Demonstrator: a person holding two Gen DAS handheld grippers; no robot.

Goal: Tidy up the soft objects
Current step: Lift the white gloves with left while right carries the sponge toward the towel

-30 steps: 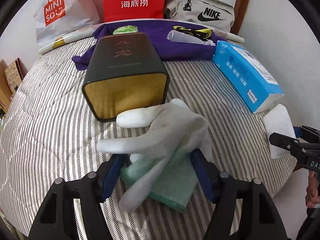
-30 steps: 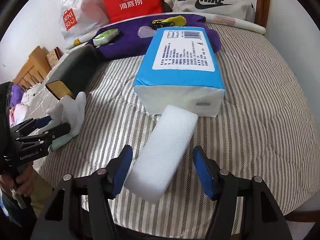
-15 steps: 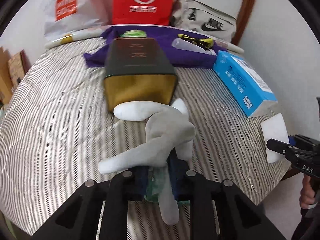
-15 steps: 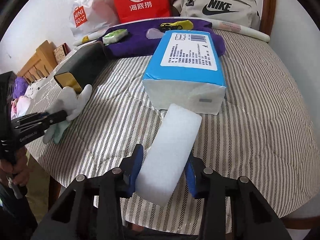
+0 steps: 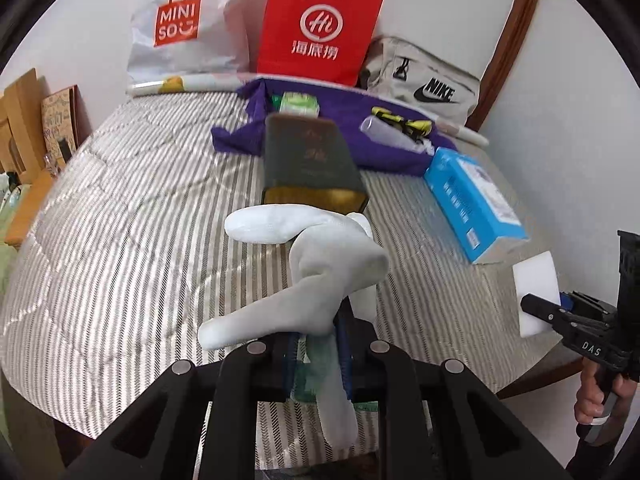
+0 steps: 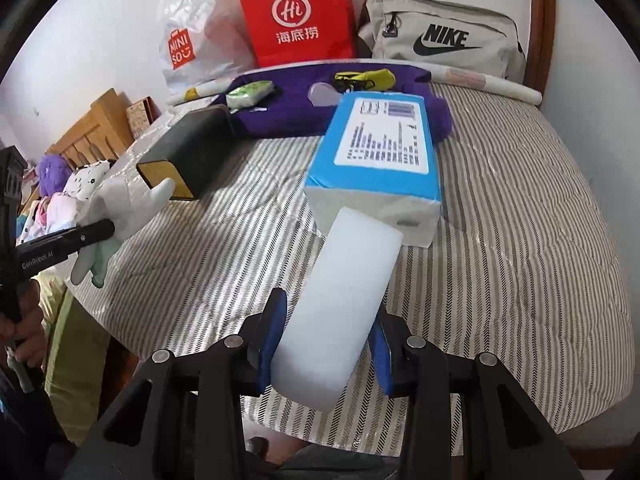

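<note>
My left gripper (image 5: pixel 316 354) is shut on a grey-white work glove (image 5: pixel 320 268) and a green cloth (image 5: pixel 312 376) under it, lifted above the striped bed (image 5: pixel 120 240). The glove's fingers splay forward toward a dark box with a gold end (image 5: pixel 308 160). My right gripper (image 6: pixel 326 344) is shut on a white foam sponge block (image 6: pixel 344 296), held above the bed in front of a blue tissue pack (image 6: pixel 380 156). The sponge also shows in the left wrist view (image 5: pixel 536 292), and the glove in the right wrist view (image 6: pixel 120 208).
A purple cloth (image 5: pixel 248 136) at the back carries a green packet (image 5: pixel 300 102), a clear tube (image 5: pixel 384 130) and a yellow-black item (image 5: pixel 400 122). Behind stand a Miniso bag (image 5: pixel 180 36), a red paper bag (image 5: pixel 320 28) and a Nike bag (image 5: pixel 428 80). Wooden furniture (image 6: pixel 92 136) is left.
Both grippers have closed: the left on the glove and green cloth, the right on the sponge. Both have lifted their loads off the bed.
</note>
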